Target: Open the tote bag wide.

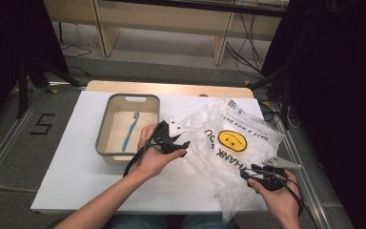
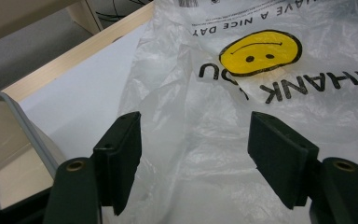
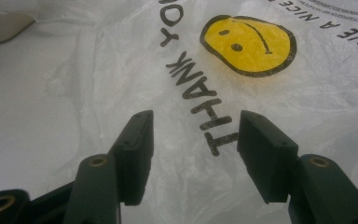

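A crumpled clear plastic bag (image 1: pixel 228 143) with a yellow smiley lies on the right half of the white desk (image 1: pixel 76 162). The left tongs (image 1: pixel 183 143) hover at its left edge, spread wide and pinching nothing. The right tongs (image 1: pixel 246 172) stand spread over its near edge. A grey bin (image 1: pixel 106 125) beside the bag holds a blue toothbrush (image 1: pixel 129 131).

Plastic bag (image 1: pixel 228 143): thin, translucent white, crumpled, lying flat at the table's three o'clock side. Printed yellow smiley face (image 1: pixel 232 140) and black "THANK YOU" lettering face up.
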`<state>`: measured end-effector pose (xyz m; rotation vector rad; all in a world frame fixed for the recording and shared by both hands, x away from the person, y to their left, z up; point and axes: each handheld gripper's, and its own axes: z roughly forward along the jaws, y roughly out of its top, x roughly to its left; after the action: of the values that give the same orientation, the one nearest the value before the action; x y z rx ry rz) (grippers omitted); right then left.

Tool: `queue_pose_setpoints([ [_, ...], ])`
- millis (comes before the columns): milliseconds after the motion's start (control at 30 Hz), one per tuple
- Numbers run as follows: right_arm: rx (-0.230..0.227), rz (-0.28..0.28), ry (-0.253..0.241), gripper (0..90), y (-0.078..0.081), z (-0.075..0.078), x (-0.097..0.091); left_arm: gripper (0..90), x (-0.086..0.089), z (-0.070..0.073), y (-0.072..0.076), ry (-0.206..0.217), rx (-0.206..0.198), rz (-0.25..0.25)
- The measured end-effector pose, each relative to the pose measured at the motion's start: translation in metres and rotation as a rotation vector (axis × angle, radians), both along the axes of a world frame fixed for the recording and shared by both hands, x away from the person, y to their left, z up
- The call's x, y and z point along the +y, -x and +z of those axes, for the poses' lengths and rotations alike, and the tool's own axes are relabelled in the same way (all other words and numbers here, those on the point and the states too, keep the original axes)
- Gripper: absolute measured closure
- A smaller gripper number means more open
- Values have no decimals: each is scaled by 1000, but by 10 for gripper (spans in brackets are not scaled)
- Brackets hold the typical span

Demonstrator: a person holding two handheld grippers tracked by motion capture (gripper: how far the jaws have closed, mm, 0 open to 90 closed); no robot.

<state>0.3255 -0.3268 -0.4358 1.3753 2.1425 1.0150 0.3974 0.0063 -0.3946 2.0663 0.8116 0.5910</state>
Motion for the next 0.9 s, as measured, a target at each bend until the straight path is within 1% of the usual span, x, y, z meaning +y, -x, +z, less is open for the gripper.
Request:
queue_pose_setpoints([
  [33, -5, 10, 3, 460, -1, 0, 2, 349, 0, -3, 3, -5, 4, -11],
  [133, -12, 22, 6, 446, -3, 1, 4, 351, 1, -7, 7, -11, 9, -24],
  [200, -21, 30, 9, 442, -5, 2, 5, 351, 2, -11, 12, -25, 12, -43],
  [267, -29, 41, 10, 440, -7, 3, 8, 351, 2, -12, 14, -26, 11, -46],
  [300, -31, 47, 12, 439, -8, 4, 9, 352, 2, -14, 18, -30, 12, -57],
  [333, -31, 49, 14, 438, -8, 4, 10, 353, 2, -14, 18, -30, 12, -57],
  [367, -31, 52, 15, 438, -9, 5, 11, 356, 3, -17, 23, -32, 5, -70],
  [400, -35, 59, 18, 437, -11, 5, 12, 356, 3, -17, 23, -32, 5, -70],
  [433, -33, 63, 19, 437, -12, 5, 13, 356, 2, -20, 25, -33, 7, -76],
  [467, -31, 67, 19, 437, -13, 5, 15, 356, 2, -24, 28, -45, 17, -88],
  [533, -30, 79, 22, 436, -14, 5, 18, 356, 2, -26, 29, -47, 17, -91],
  [633, -27, 95, 27, 436, -17, 5, 23, 356, 2, -30, 33, -57, 28, -106],
  [767, -27, 111, 32, 437, -21, 5, 28, 354, 1, -34, 38, -64, 33, -127],
  [833, -26, 117, 36, 437, -23, 6, 30, 354, 2, -36, 39, -58, 39, -128],
  [900, -27, 118, 33, 437, -25, 6, 31, 354, 3, -37, 39, -63, 36, -126],
])
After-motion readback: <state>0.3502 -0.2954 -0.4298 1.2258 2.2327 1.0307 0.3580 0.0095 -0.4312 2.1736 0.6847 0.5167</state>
